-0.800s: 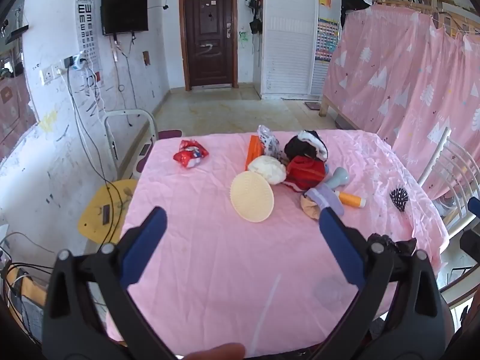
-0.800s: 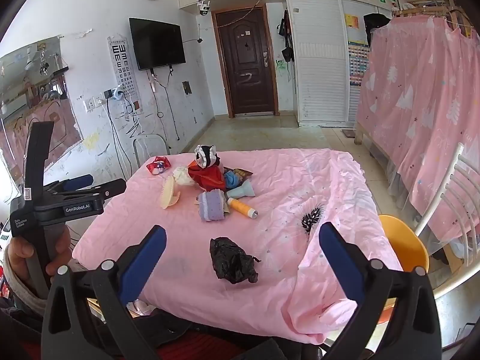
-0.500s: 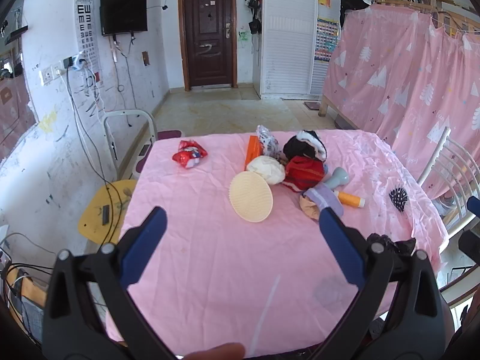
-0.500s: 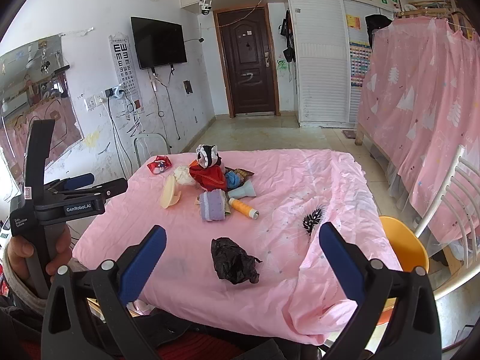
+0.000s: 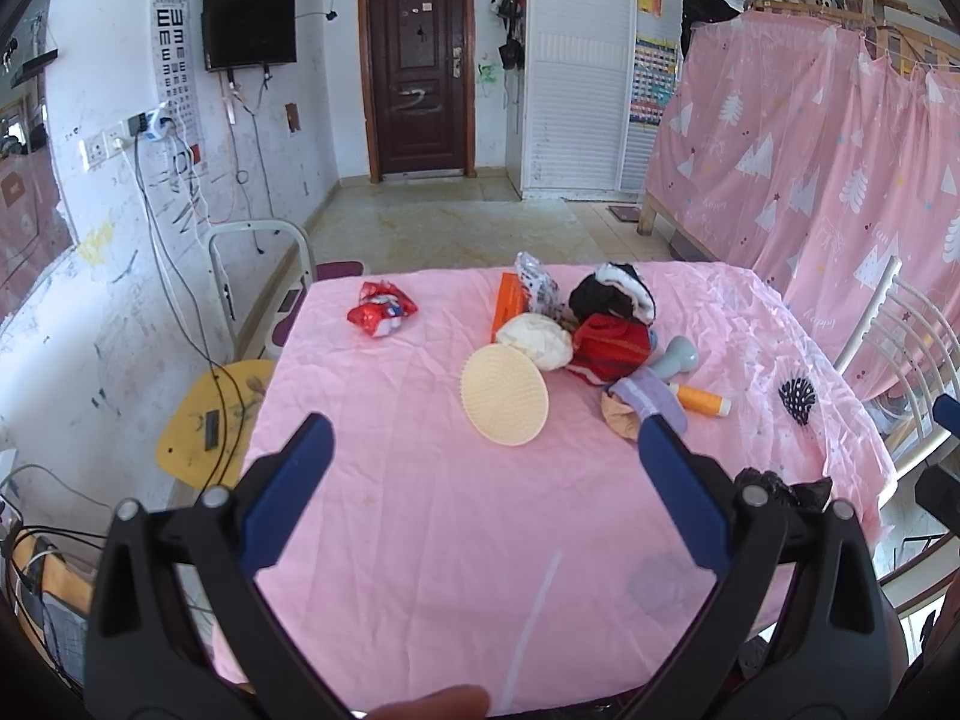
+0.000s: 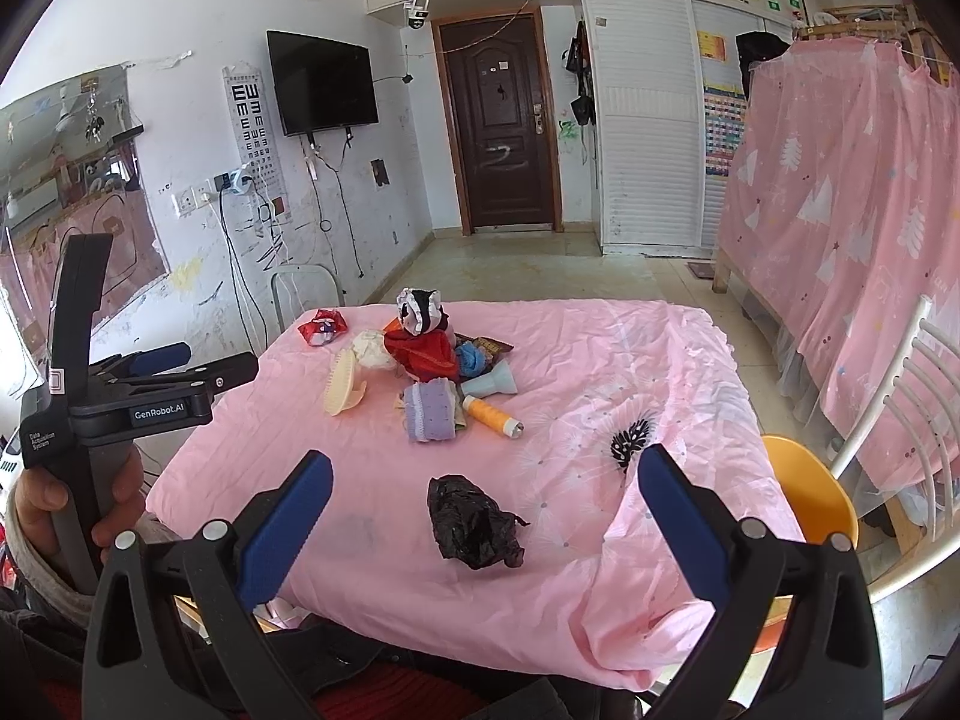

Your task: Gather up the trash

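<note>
A crumpled black plastic bag (image 6: 474, 522) lies near the front edge of the pink-covered table (image 6: 630, 360); it also shows in the left wrist view (image 5: 786, 489) behind my right finger. A red snack wrapper (image 5: 381, 312) (image 6: 323, 327) lies at the far left. A pile in the middle holds a cream round brush (image 5: 504, 402), a white wad (image 5: 537, 341), red cloth (image 5: 609, 345), an orange bottle (image 6: 492, 417) and a purple sponge (image 6: 429, 417). My left gripper (image 5: 480, 450) is open and empty above the near table. My right gripper (image 6: 480, 480) is open and empty, just above the black bag.
A yellow chair (image 5: 207, 414) stands at the table's left, an orange chair (image 6: 810, 498) and a white chair frame (image 6: 900, 396) at its right. Pink curtains (image 5: 840, 168) hang at the right. Cables hang on the left wall. The left gripper's body (image 6: 144, 402) shows at the table's left.
Both views have shifted very slightly; the grippers stay open and nothing on the table has moved.
</note>
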Available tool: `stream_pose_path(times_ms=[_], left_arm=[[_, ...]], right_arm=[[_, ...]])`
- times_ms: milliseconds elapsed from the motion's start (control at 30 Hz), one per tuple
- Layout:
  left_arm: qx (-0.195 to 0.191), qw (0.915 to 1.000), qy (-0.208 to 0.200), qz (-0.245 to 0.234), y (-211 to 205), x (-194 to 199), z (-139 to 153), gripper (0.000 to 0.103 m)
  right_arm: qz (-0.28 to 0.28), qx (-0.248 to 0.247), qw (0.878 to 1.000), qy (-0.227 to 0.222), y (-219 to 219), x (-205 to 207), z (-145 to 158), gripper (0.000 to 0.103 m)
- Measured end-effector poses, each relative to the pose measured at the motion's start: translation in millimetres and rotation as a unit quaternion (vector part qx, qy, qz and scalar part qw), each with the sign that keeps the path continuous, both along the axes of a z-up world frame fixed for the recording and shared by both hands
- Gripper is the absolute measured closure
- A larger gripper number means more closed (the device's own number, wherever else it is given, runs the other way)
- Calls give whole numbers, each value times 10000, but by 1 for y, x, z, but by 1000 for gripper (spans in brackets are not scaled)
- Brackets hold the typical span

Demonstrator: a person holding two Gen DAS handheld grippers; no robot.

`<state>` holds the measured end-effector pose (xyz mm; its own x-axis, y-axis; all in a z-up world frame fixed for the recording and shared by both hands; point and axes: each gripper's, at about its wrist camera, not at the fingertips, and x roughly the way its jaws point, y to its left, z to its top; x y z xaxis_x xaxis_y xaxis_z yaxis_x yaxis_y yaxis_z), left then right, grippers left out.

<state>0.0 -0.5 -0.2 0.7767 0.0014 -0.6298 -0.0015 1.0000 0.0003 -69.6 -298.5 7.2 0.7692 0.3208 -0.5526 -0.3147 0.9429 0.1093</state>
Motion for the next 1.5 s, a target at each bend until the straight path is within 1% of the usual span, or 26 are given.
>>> stream_pose_path(times_ms=[1500], left_arm=[[-14, 10000, -9, 0, 0, 0, 0, 6]], right_arm=[[2, -16, 10000, -44, -1, -1, 5, 11]])
